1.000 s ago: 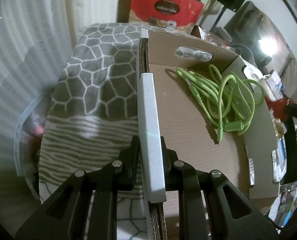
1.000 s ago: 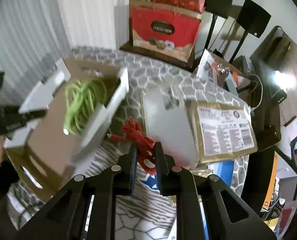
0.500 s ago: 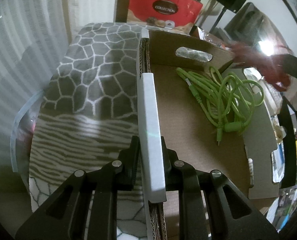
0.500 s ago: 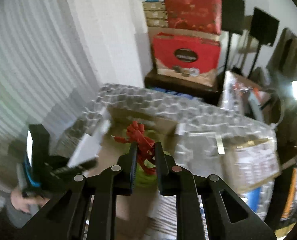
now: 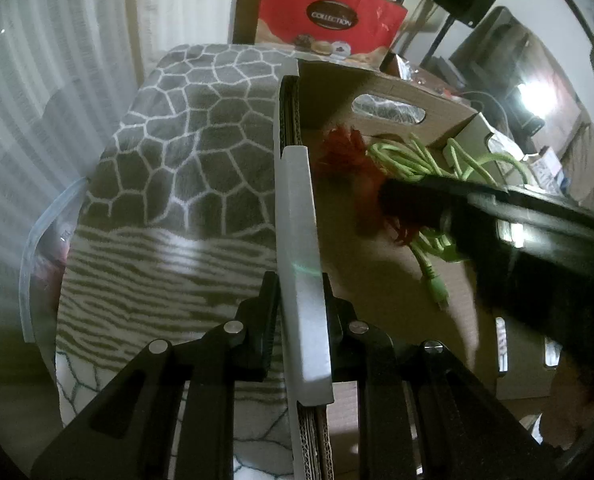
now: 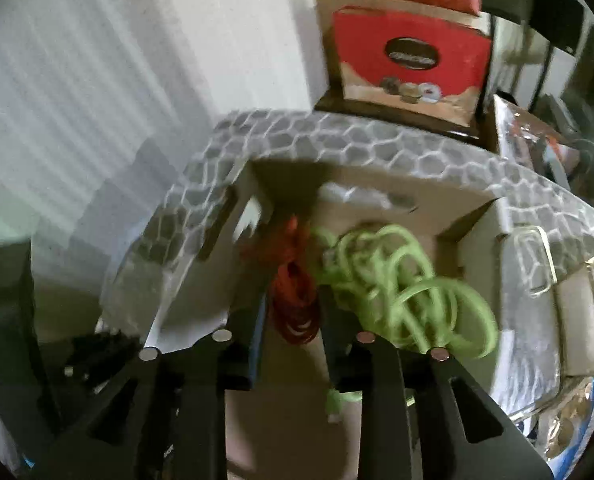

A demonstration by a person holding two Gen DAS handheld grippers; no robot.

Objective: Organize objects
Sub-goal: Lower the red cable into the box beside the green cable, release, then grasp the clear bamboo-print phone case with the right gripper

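Red cable (image 6: pixel 295 300): coiled bundle, loose ends splayed, beside green cable (image 6: pixel 401 292).

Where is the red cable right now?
In the right wrist view the red cable hangs between the opening right tongs inside the cardboard box, just left of the green cable.
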